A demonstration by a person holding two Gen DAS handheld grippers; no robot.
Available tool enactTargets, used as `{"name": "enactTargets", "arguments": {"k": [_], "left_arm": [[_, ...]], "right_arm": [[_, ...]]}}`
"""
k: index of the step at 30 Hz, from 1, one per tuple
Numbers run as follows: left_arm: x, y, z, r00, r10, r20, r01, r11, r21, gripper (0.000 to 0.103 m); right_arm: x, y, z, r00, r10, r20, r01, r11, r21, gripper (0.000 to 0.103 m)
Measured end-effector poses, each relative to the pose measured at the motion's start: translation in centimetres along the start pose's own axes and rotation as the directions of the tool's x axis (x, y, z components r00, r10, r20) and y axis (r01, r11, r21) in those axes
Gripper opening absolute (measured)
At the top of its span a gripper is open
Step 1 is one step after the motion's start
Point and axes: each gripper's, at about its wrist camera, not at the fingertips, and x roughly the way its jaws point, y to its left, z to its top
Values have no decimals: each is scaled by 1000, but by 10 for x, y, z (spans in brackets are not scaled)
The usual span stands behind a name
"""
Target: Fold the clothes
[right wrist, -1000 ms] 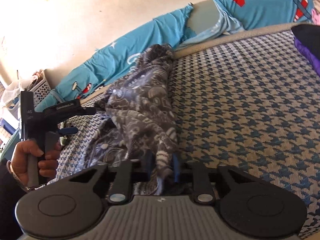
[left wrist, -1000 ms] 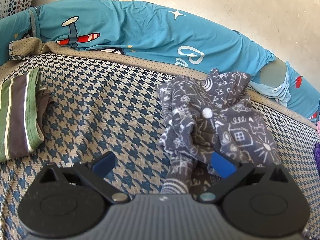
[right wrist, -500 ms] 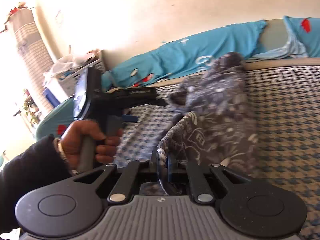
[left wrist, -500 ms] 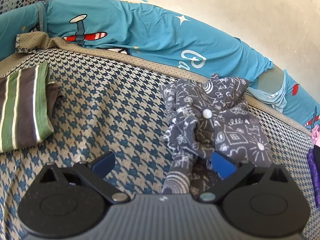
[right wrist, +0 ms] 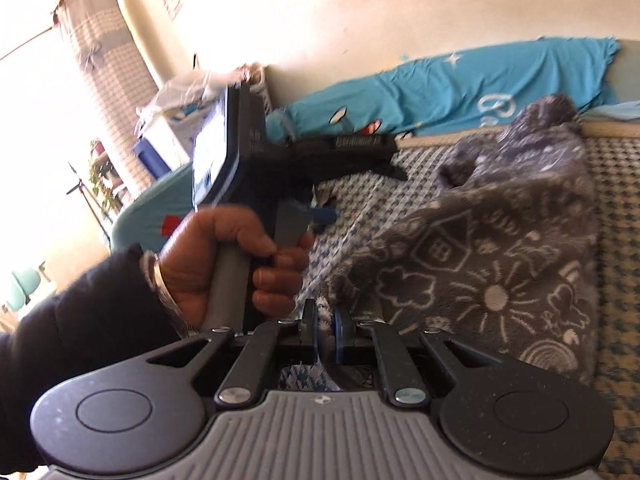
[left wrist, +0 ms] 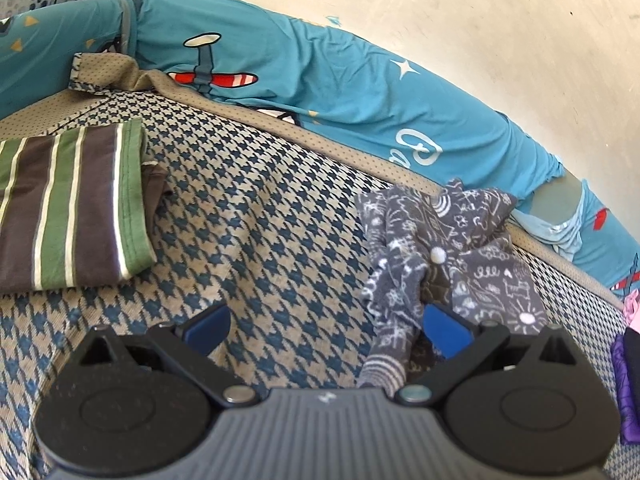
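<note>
Right claw: the right gripper [right wrist: 327, 322] is clamping its pads together on a pale, fuzzy edge of the grey doodle-print fleece garment [right wrist: 492, 264], which is pinched right between the fingertips.
Garment from the right claw: the fleece is draping away ahead and to the right of the fingers, rumpled, trailing toward the far edge of the bed.
Left claw: the left gripper [left wrist: 328, 326] is standing wide apart; only its right-hand blue pad is lying against a fold of the same garment [left wrist: 444, 248], with nothing pressed between the two pads.
Left hand: beside the right claw, to its left, a hand [right wrist: 232, 260] in a dark sleeve is gripping the handle of the left gripper.
Bed cover: the blue-and-tan houndstooth cover [left wrist: 256, 216] is lying bare under and ahead of the left claw.
Done pile: left of the left claw and farther out, a green-and-brown striped garment [left wrist: 68, 204] is lying flat and folded.
Beyond: a teal aeroplane-print sheet [left wrist: 320, 76] is bunching along the wall behind everything.
Progress: one piece appears finished; the fleece is only being picked up, still crumpled, so spreading it and every fold on it seem to be left. Purple and pink clothes [left wrist: 624, 364] at the far right look unfolded too.
</note>
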Motion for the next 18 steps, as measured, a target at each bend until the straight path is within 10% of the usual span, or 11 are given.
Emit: {"name": "enactTargets", "arguments": {"k": [8,18], "left_arm": [[1,-2,0,1000,-7,-17,7,1000,1,103],[2,-11,-5,999,-44,-19,45,998,43,103]], "right_arm": [[55,-8,-33,987,-82,-140,68,993,-99,13],[22,-8,-29,992,-51,-119,33,989,-143,27]]}}
